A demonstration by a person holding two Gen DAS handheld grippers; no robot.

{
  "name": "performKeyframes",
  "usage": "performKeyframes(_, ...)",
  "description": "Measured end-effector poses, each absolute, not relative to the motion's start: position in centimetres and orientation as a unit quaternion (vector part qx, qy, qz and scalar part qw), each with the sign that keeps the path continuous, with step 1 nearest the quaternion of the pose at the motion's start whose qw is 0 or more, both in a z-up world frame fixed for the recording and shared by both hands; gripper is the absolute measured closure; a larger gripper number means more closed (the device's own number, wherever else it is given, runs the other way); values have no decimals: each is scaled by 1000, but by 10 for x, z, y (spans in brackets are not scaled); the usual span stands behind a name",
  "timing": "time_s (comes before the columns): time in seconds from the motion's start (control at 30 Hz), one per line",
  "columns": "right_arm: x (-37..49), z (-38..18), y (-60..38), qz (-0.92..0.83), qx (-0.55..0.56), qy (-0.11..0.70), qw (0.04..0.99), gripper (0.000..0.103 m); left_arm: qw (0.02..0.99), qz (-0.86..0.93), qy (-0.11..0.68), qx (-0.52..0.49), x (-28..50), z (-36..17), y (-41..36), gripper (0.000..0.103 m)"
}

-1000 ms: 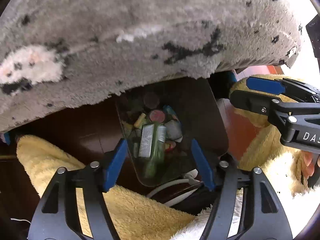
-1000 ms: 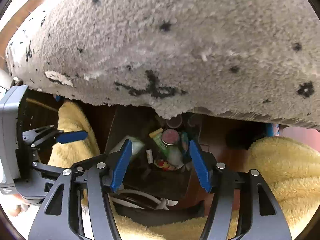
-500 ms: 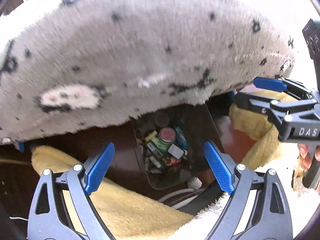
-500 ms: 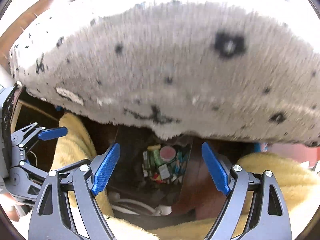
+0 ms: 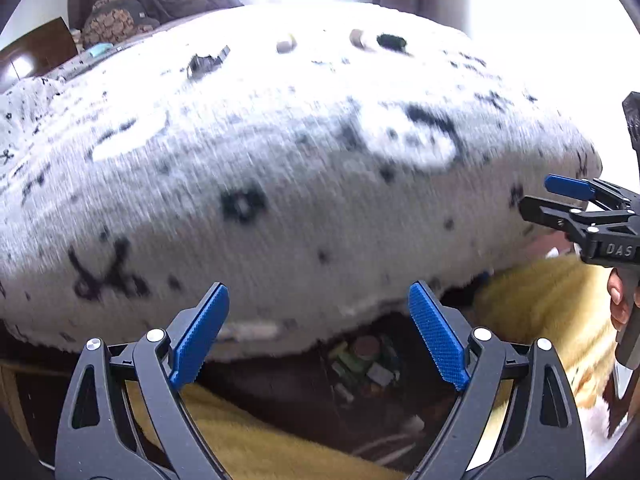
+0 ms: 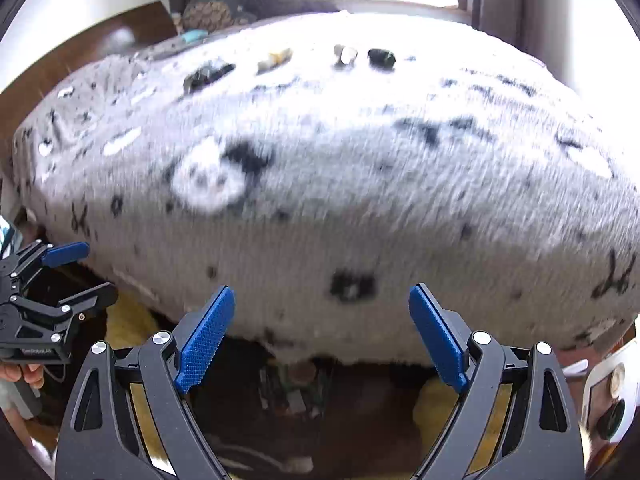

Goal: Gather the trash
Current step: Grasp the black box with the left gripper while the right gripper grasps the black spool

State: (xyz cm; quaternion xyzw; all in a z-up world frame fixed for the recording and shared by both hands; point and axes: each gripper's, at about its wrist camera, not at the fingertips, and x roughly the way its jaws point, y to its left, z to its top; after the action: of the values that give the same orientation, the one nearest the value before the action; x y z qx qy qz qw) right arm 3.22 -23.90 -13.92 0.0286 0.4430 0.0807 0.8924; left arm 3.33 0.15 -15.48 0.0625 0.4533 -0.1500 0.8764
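Judging that I am between pickups, with both the left gripper [image 5: 318, 336] and right gripper [image 6: 322, 336] released and just opened with nothing between the jaws, I next reach for the trash pieces [image 6: 344, 54] on the bed [image 6: 360, 200] in the upper middle, the bin [image 5: 362, 364] being at the bottom.

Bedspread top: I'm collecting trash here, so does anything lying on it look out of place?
Yes. Four small items sit in a loose row near the far edge of the grey patterned bedspread: a dark crumpled piece, two pale bits, and a dark lump. They look like litter; blur hides detail.
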Motion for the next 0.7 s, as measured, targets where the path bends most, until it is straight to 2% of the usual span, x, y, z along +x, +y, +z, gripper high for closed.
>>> performKeyframes(0.33, 101, -109, -250, 60, 31, 404, 912, 14, 893, -135, 424, 73, 97, -135, 1, 17)
performKeyframes(0.7, 210, -105, -272, 25, 43, 394, 918, 14, 905, -85, 409, 79, 217, -117, 21, 18)
